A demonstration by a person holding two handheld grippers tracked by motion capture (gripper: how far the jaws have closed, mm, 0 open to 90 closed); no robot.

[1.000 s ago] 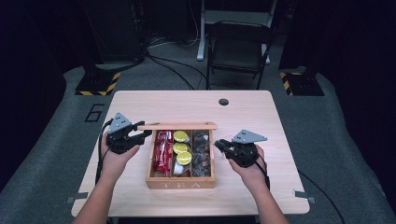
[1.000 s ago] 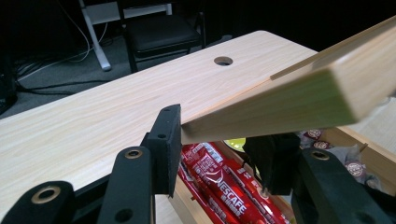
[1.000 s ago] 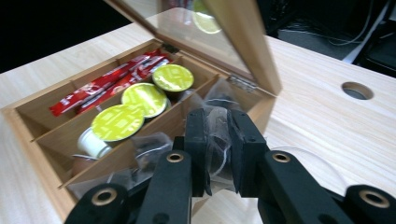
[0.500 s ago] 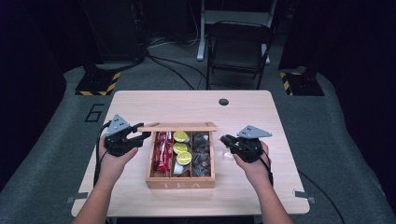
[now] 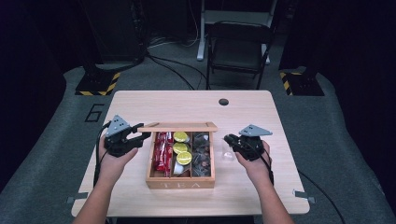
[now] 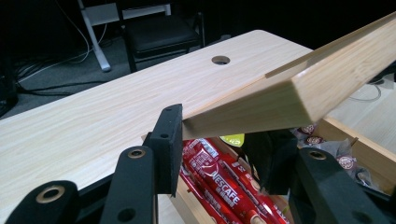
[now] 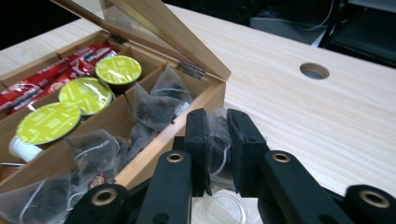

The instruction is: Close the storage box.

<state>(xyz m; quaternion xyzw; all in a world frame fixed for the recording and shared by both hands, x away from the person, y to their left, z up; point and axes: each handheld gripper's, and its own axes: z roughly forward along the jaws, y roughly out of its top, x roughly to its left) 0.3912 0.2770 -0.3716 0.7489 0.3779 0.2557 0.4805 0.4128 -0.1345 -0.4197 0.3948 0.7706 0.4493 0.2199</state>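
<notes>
Right gripper view: right tongs pinch translucent tea bag; left tongs clamp pale wooden lid.

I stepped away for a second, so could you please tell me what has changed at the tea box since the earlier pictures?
The right gripper, shut on a tea bag, has drawn back from the tea box toward the table's right side. The left gripper stayed put, clamped on the raised lid; the box's contents look unchanged.
</notes>
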